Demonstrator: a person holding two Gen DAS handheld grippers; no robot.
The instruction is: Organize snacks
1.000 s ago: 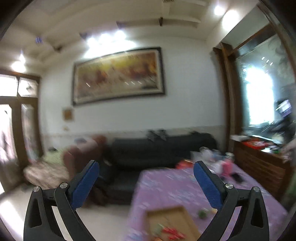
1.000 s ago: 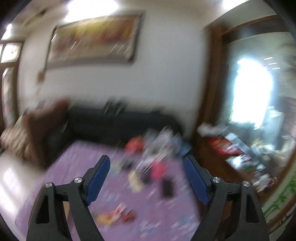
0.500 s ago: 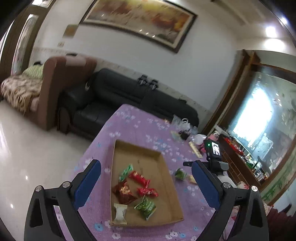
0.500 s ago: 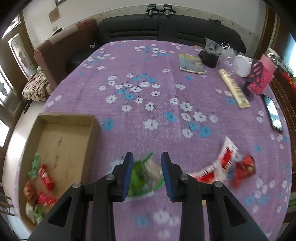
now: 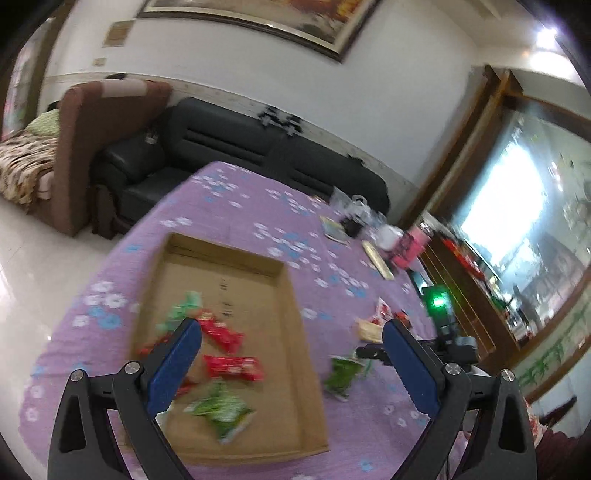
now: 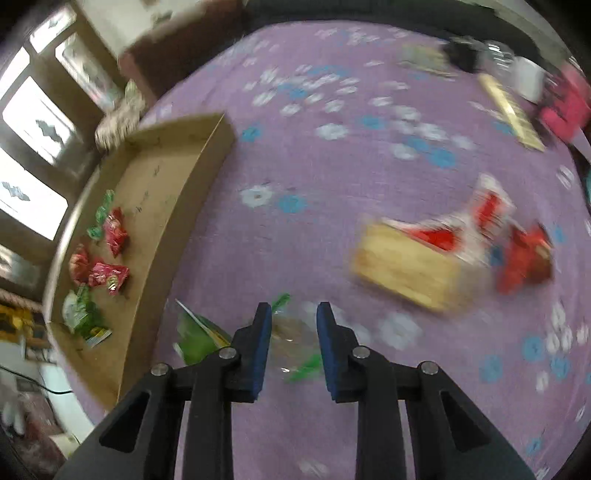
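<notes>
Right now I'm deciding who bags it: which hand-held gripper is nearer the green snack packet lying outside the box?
Right. The right hand-held gripper is closing around the green snack packet; the left hand-held gripper hovers open over the cardboard box.

No legible text, brand, number or sign appears in either view. Small dark print marks stand on the floor of the cardboard tray (image 5: 236, 291), toward 12 o'clock of its snack packets (image 5: 232, 363); they are too small to read. Packet printing is blurred. The wall plaque (image 5: 119, 33) cannot be read.
</notes>
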